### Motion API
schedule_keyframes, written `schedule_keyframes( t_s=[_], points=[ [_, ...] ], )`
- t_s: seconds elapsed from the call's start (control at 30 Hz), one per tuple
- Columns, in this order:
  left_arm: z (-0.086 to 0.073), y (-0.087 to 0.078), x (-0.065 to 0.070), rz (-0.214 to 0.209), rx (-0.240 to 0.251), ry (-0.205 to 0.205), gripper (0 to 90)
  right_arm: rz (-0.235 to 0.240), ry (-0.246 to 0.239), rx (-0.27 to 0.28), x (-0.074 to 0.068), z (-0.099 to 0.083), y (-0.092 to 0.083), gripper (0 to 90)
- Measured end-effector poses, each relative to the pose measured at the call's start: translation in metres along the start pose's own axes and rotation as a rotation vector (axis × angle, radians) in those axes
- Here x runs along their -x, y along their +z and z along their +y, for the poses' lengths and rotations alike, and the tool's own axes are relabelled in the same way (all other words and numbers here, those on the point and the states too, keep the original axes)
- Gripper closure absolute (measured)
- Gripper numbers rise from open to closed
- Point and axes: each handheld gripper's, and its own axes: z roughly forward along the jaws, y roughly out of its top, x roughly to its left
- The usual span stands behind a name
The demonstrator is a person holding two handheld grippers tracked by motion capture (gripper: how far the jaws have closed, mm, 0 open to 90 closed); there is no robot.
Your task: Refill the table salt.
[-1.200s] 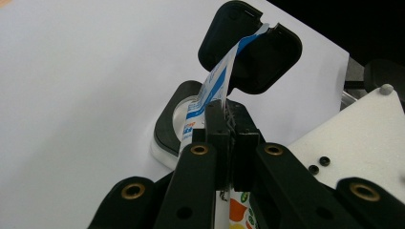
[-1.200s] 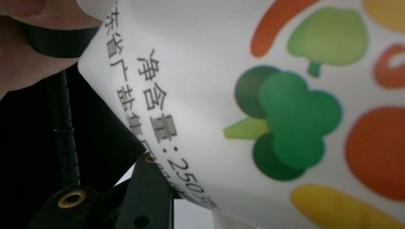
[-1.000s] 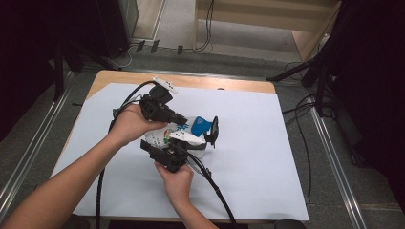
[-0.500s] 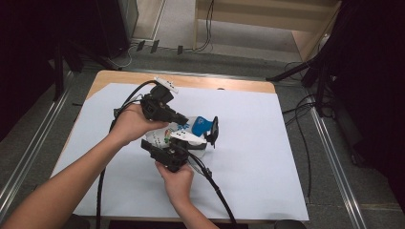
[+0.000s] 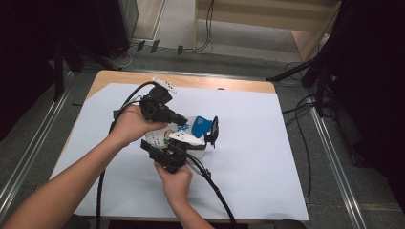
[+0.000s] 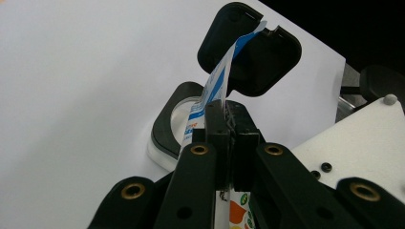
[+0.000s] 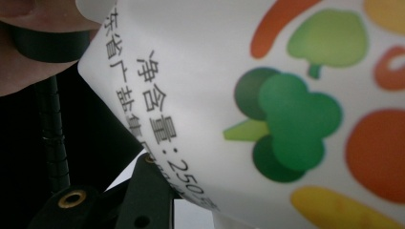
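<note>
A white bag [image 5: 187, 134] with a blue top and printed vegetables hangs between both grippers above the table's middle. My left gripper [image 5: 180, 120] is shut on the bag's upper edge; its pads [image 6: 228, 119] pinch the blue-and-white strip [image 6: 217, 81]. My right gripper [image 5: 184, 145] comes from below and is shut on the bag's body, whose print [image 7: 286, 109] sits close to the camera beside one black finger [image 7: 145, 188]. Under the bag's blue corner stands a clear container [image 6: 177, 125] with a black rim and a raised black flip lid [image 6: 250, 52], also seen as the lid [image 5: 213, 131] in the high view.
A white sheet [image 5: 267, 157] covers the wooden table [image 5: 114, 78]. Black cables [image 5: 212, 183] trail from both grippers across the sheet toward the near edge. Metal rails [image 5: 334, 157] run along both sides of the table on the floor.
</note>
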Motion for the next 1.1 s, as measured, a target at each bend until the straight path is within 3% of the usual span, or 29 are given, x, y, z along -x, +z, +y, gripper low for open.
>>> schedule_keyframes(
  t_s=[0.3,0.77,1.1],
  points=[
    [0.0014,0.0006,-0.0013,0.01,-0.006,-0.013,89.9,0.031,0.039,-0.002,0.0016,0.001,0.0009,66.5],
    [0.0061,0.0001,0.0018,0.022,-0.006,-0.001,90.0,0.045,0.065,0.019,0.0014,0.0033,-0.0014,66.3],
    [0.0055,0.0018,0.0009,0.016,0.009,-0.005,89.9,0.036,0.038,0.022,0.0051,0.0031,-0.0017,66.3]
  ],
)
